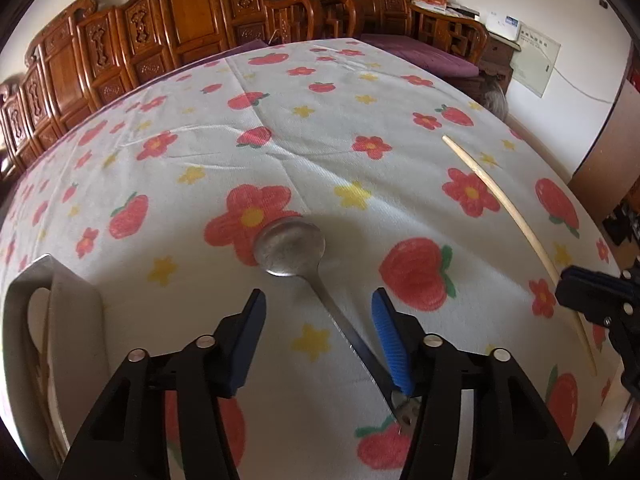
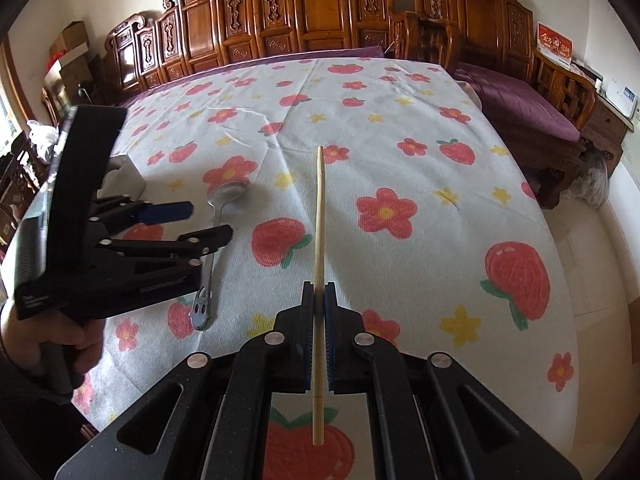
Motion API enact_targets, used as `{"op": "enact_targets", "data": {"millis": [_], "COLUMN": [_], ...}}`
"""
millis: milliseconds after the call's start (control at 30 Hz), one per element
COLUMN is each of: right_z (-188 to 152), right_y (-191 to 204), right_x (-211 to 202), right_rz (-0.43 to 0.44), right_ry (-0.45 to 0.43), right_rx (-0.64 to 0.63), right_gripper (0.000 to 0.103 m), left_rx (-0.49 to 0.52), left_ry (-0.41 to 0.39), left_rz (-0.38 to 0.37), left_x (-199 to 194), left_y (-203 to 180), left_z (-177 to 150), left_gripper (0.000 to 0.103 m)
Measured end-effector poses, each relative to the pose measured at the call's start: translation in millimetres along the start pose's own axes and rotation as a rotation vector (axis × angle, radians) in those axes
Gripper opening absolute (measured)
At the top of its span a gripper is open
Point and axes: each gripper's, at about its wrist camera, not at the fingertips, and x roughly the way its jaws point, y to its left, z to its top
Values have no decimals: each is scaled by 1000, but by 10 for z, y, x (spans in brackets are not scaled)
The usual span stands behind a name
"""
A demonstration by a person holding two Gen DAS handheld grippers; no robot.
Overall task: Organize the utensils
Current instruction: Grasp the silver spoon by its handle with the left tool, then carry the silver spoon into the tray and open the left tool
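A metal spoon [image 1: 290,246] lies on the flowered tablecloth [image 1: 320,128], its bowl pointing away from me. My left gripper [image 1: 318,294] hangs open just over it, one finger on each side of the handle; the handle runs under the right blue pad [image 1: 390,336]. From the right wrist view, the left gripper [image 2: 208,222] sits over the spoon [image 2: 226,194]. My right gripper [image 2: 319,292] is shut on a pale wooden chopstick [image 2: 319,220] that sticks out forward above the cloth. The left wrist view shows that chopstick [image 1: 500,200] and the right gripper [image 1: 568,284] at the far right.
A metal utensil holder [image 1: 52,320] stands at the table's left, close beside the left gripper; the same holder [image 2: 124,176] shows behind it. A carved wooden bench [image 2: 320,20] with a purple cushion [image 2: 528,100] lines the far and right sides. A hand [image 2: 60,352] grips the left tool.
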Motion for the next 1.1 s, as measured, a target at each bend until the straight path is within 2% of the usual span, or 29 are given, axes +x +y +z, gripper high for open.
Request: {"op": "enact_targets", "data": {"millis": [367,500,700,800,1100], "right_z": [20,27,51,57,97], "right_y": [58,53,53,60,178], "right_x": [-19,-19,-63,-84,-194], "right_rz": [33,37,41,43,55], "right_ry": [-7,-8,-20,-26,-48], "right_rx": [-2,-1,1,-1,-27], "right_gripper": [6,6,6,6,6], "left_rx": [-8,-9,-12,-1,-1], "left_ry": [16,24,21,25,-26], "left_rz": [24,26,38,28,28], "left_x": [85,69,35,-9,-362], "left_y": [32,63,119,132,194], "left_z": [42,37,7,-21,-59], "left_gripper": [27,12,5,5,5]}}
